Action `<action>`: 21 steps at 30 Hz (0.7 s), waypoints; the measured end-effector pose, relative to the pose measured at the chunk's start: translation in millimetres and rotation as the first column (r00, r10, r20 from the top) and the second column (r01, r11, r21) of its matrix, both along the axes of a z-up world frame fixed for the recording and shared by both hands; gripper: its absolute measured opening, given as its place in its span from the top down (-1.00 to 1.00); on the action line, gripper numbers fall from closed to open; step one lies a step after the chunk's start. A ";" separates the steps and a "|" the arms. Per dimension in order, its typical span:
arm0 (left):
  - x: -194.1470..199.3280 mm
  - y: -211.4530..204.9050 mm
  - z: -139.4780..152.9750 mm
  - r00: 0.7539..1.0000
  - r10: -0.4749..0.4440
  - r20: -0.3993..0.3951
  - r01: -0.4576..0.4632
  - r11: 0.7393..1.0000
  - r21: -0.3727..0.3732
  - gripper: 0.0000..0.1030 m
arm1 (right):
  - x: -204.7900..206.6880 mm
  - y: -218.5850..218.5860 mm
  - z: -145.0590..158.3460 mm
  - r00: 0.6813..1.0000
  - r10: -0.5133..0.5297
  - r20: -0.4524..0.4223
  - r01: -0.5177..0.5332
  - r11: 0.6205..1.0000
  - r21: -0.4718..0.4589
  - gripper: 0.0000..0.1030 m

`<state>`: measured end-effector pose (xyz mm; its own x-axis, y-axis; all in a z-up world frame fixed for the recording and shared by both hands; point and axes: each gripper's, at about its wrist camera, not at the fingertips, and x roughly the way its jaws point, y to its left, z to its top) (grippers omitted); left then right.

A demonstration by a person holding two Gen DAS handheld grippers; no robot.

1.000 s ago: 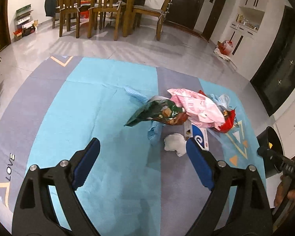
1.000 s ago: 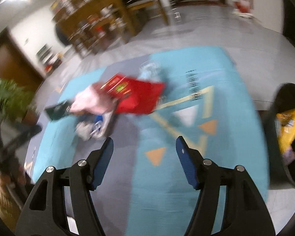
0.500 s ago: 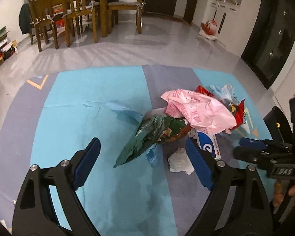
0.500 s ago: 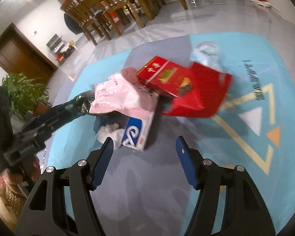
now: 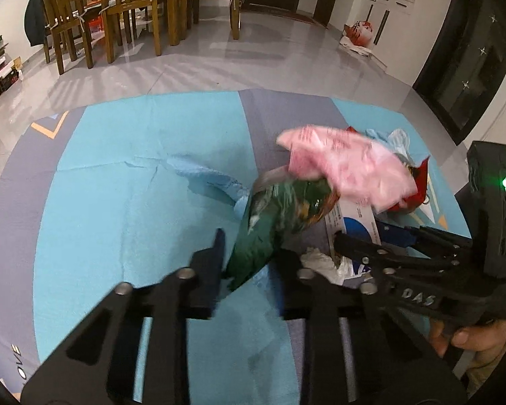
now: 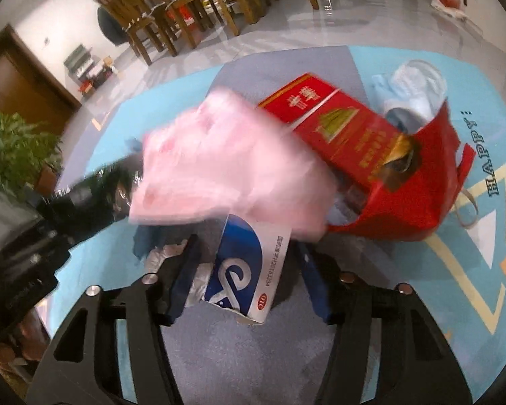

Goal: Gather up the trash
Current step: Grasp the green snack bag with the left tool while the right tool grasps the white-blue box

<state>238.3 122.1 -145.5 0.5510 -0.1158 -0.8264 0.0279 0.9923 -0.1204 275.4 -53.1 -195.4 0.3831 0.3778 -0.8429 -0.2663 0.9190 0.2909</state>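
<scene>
Both my grippers have dropped onto the trash pile | left gripper (image 5: 249, 253) jaws just closed, gripping green wrapper (image 5: 270, 226) | right gripper (image 6: 249, 276) jaws closing around blue-white box (image 6: 246, 270), not yet pressing

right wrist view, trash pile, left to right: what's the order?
Potted plant → pink plastic bag → red carton → pale blue crumpled wrapper → "HAPPY" lettering on the rug. The blue-and-white box sits below the bag, so I left it out.
</scene>
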 end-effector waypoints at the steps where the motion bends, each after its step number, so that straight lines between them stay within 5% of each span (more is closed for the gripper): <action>1: -1.1 -0.8 0.3 1.000 -0.001 -0.001 0.001 1.000 -0.002 0.68 | -2.3 4.2 0.3 1.000 0.017 0.018 -0.016 0.999 -0.033 0.06; 7: -11.0 -2.6 12.4 0.999 -0.009 0.039 0.011 0.998 -0.057 0.79 | -10.1 -1.5 3.4 0.999 0.027 0.047 -0.024 0.997 -0.067 0.19; 16: -40.1 -3.4 30.9 0.996 -0.028 0.083 0.037 0.993 -0.110 0.82 | -48.4 -31.6 28.1 0.993 0.114 0.037 -0.114 0.993 0.005 0.32; 19: -53.1 2.6 38.3 0.994 -0.004 0.108 0.019 0.991 -0.134 0.82 | -66.5 -38.1 34.9 0.987 0.150 0.051 -0.151 0.988 0.016 0.60; 21: -62.9 5.8 41.2 0.993 0.020 0.120 -0.002 0.989 -0.150 0.83 | -75.3 -41.4 37.1 0.986 0.156 0.055 -0.157 0.987 0.022 0.61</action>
<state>175.3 127.8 -104.2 0.6477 -0.2260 -0.7276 0.0404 0.9638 -0.2634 200.0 -94.4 -158.3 0.3616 0.4581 -0.8121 -0.4221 0.8570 0.2955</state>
